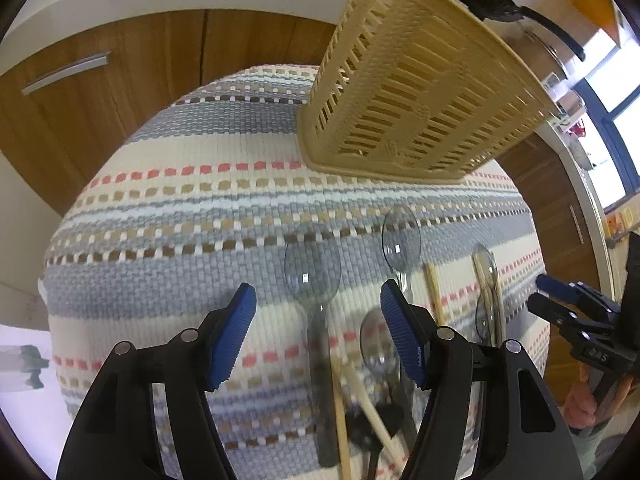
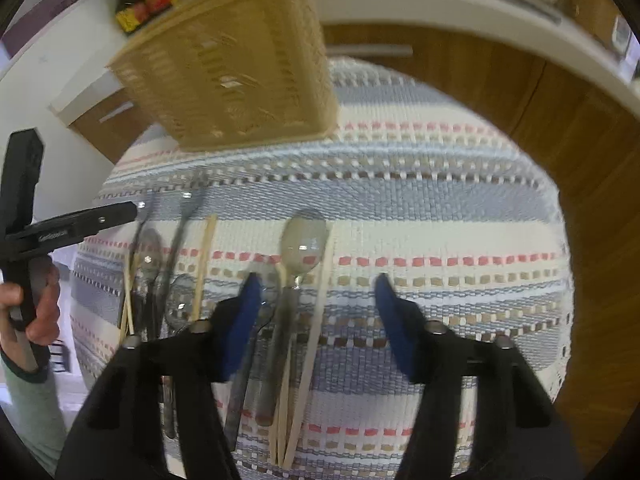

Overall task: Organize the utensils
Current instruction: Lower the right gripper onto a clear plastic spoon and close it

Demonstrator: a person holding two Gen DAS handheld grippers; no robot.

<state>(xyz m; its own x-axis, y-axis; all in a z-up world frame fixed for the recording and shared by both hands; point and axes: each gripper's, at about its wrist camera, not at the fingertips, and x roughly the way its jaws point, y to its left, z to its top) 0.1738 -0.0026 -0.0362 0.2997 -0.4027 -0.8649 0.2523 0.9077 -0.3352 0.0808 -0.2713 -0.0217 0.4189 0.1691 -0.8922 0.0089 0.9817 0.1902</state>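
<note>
Left claw: jaws standing apart, gripping nothing, hovering over a clear spoon lying between the pads without being pressed. Right claw: likewise gaping and empty, hanging above another spoon and a chopstick beside it, neither being pinched.

Spreading outward: spoons, chopsticks and a dark utensil lying loose in a jumble on the striped mat, some crossing one another, handles running toward the cameras. Farther off: the beige basket standing at the mat's far side, well apart from the pile; interior not showing, so contents impossible to tell.

Judging progress: sorting seemingly only beginning. Nothing lifted, every visible utensil still lying on the mat. Remaining: picking each piece and getting it into the basket.
</note>
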